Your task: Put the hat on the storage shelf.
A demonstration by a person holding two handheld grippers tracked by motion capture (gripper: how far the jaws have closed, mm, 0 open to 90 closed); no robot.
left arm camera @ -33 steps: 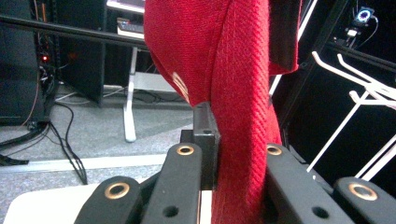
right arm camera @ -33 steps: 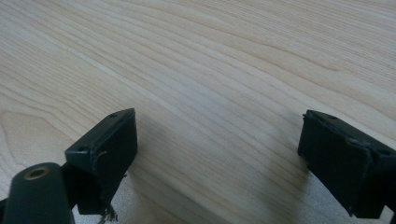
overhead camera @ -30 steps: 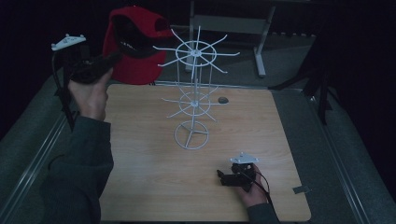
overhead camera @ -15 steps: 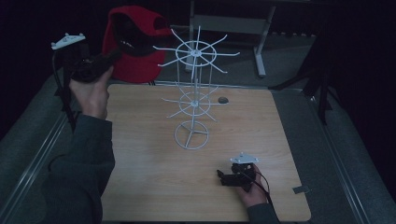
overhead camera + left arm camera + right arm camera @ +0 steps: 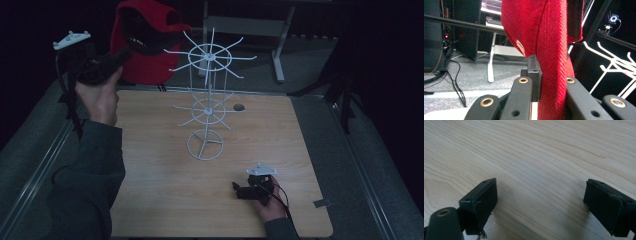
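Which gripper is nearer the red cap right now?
Left. The left gripper has its jaws shut on the red cap, held up beside the white wire rack. The right gripper rests open on the table, well away.

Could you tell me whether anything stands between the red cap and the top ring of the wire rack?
Nothing visible does: the red cap, clamped in the left hand-held gripper, hangs beside the wire rack, open air between them.

Black hand-held gripper [image 5: 549,75] – brass screws, grey sleeve [image 5: 95,165].
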